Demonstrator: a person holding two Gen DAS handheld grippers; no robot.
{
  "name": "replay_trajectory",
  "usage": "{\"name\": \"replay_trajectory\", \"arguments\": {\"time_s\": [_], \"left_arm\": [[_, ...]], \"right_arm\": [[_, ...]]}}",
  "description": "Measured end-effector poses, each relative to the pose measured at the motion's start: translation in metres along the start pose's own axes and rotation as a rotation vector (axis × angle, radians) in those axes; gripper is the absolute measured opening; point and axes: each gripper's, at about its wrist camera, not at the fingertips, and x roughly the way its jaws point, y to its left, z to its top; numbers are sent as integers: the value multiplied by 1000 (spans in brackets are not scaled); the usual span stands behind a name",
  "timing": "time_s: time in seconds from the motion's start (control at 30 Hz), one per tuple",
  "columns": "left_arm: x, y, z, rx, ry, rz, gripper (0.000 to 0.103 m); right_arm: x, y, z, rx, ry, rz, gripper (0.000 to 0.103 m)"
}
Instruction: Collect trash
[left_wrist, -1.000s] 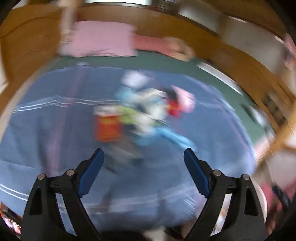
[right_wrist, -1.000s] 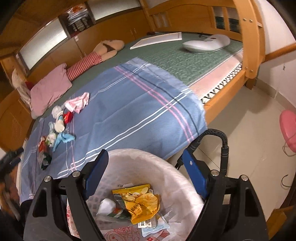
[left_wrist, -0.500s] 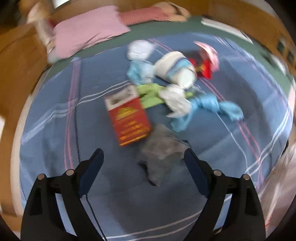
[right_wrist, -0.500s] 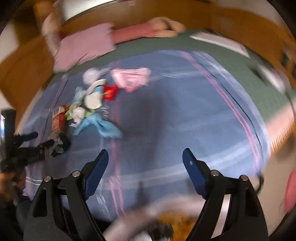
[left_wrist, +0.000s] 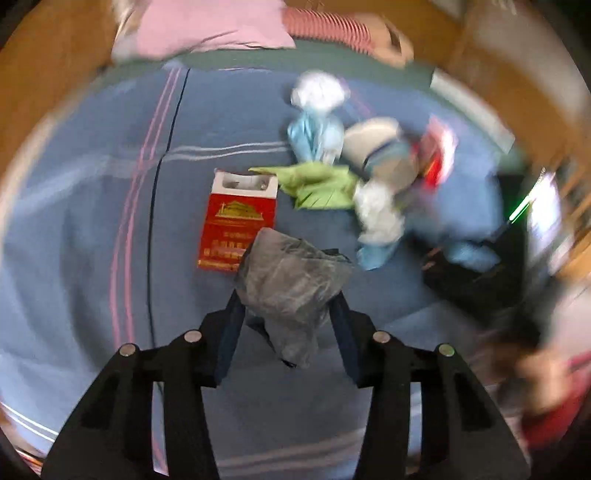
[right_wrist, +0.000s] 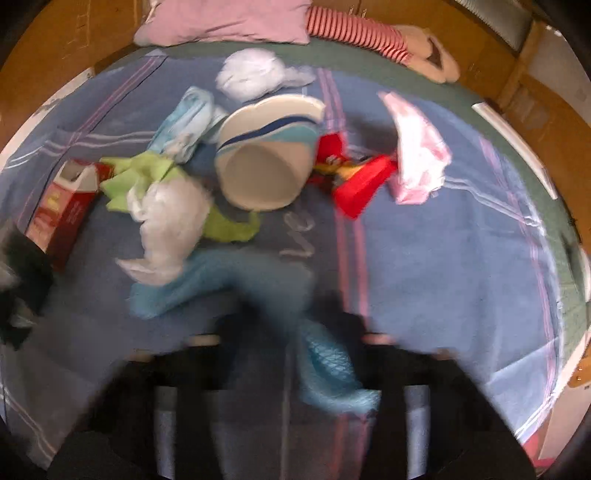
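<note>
Both hand-held grippers have swung from the bin down over the blue striped bedspread (left_wrist: 92, 229), jaws just closing. Left hand-held gripper (left_wrist: 286, 314) pinches a crumpled grey plastic bag (left_wrist: 291, 273) lying beside a red cardboard carton (left_wrist: 236, 221). Right hand-held gripper (right_wrist: 295, 332), blurred, closes around a light-blue mesh wrapper (right_wrist: 325, 365) near a white paper cup (right_wrist: 266, 162); contact unclear. Litter looks light, soft, crushable: best seized at bunched folds.
</note>
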Motion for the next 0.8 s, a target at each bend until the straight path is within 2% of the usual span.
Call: {"name": "replay_trajectory", "arguments": {"time_s": [0.13,0.2,0.23,0.33,0.4,0.5,0.57,0.67,0.8], "left_arm": [[-30,44,-11,-215,-22,-294,48],[-29,56,-15,-289,15,-362,48],[-26,60,-19,-306,39,-337,48],[-6,70,-27,-329,140,-102,49],[-1,79,-31,-361,173,-51,49],[-12,93,-31,-391,130,9,57],[-22,100,-30,-396,92,72,70],[-30,114,-29,-424,51,171,73],[-43,123,-28,-457,-5,219,73]], "right_arm": [[-24,-4,-14,68,-9,108,27],[-40,-8,-27,111,1,169,27],[-45,-9,-32,124,3,175,27],[-58,-17,-48,167,6,160,27],[-65,-25,-59,214,8,158,27],[-72,-28,-75,275,19,181,27],[-75,-28,-81,278,25,165,27],[-75,-23,-81,269,24,151,27],[-80,-20,-83,256,11,146,27]]}}
